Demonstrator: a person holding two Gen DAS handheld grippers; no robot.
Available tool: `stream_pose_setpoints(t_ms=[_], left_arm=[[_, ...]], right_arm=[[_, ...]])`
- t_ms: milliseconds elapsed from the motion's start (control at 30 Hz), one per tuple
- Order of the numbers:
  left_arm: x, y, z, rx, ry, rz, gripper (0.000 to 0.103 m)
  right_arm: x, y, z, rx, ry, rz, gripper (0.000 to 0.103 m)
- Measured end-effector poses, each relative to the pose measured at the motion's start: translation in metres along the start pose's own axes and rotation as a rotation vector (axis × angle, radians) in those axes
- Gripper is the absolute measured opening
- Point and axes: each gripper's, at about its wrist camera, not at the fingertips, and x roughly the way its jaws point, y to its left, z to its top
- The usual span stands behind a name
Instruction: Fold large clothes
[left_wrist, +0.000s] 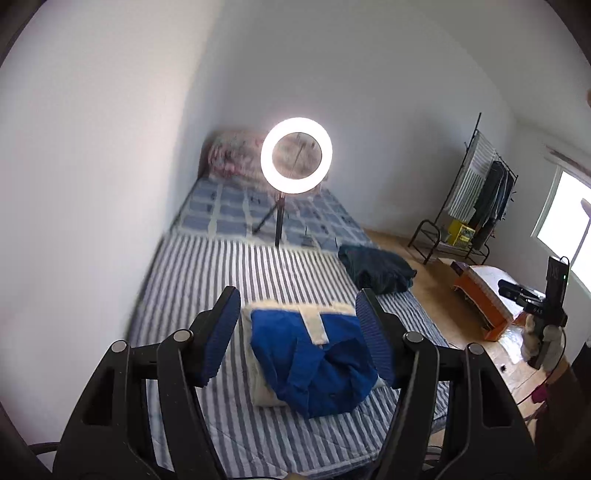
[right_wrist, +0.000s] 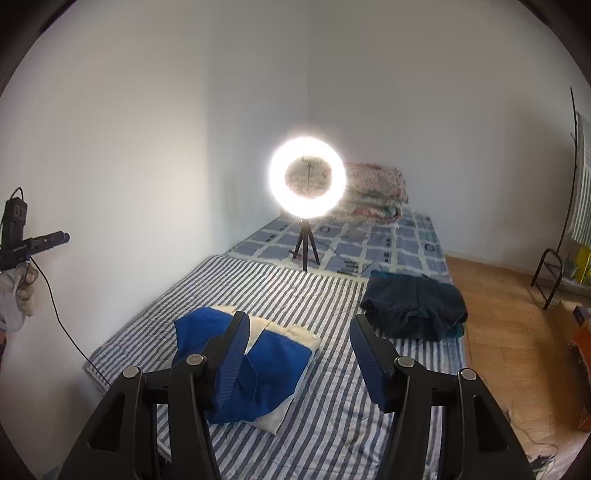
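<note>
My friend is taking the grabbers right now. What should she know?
Left gripper: open, empty, raised above the bed.
Right gripper: open, empty too.
Blue-and-cream garment: lies folded in a bundle on the striped mattress cover, nothing touching it.
Dark folded clothes: already stacked at the cover's floor-side edge.
Ring light stands further up the bed.
Done: the blue garment looks folded.
Left: probably move it beside the dark pile; no other unfolded clothes lie on the bed.

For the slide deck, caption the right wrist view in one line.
Open right gripper raised above folded blue-and-cream garment on striped mattress, dark folded clothes beyond.
</note>
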Motion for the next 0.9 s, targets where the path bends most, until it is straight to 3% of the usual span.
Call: stream_pose_setpoints(t_ms=[67, 367, 467, 600, 733, 800, 900], left_arm=[[0.032, 0.013, -0.012, -0.030, 0.055, 0.017, 0.067], [0.181, 0.069, -0.069, -0.302, 0.272, -0.053, 0.067], [0.224, 0.077, -0.083, -0.350, 0.322, -0.048, 0.067], [0.264, 0.084, -0.095, -0.378, 0.362, -0.032, 0.067], [0.287, 0.096, -0.101, -0.439, 0.385, -0.048, 0.067], [0.296, 0.103, -0.105, -0.479, 0.387, -0.069, 0.065], [0.309, 0.107, -0.108, -0.496, 0.403, -0.102, 0.046]], right_arm=[[0.019, -0.001, -0.017, 0.017, 0.041, 0.009, 0.061], [0.135, 0.004, -0.107, 0.155, 0.262, 0.124, 0.061], [0.174, 0.008, -0.135, 0.192, 0.335, 0.155, 0.061], [0.220, 0.004, -0.167, 0.294, 0.410, 0.205, 0.061], [0.248, -0.011, -0.180, 0.427, 0.417, 0.240, 0.061], [0.259, -0.019, -0.185, 0.491, 0.416, 0.266, 0.055], [0.271, -0.025, -0.189, 0.540, 0.428, 0.319, 0.031]])
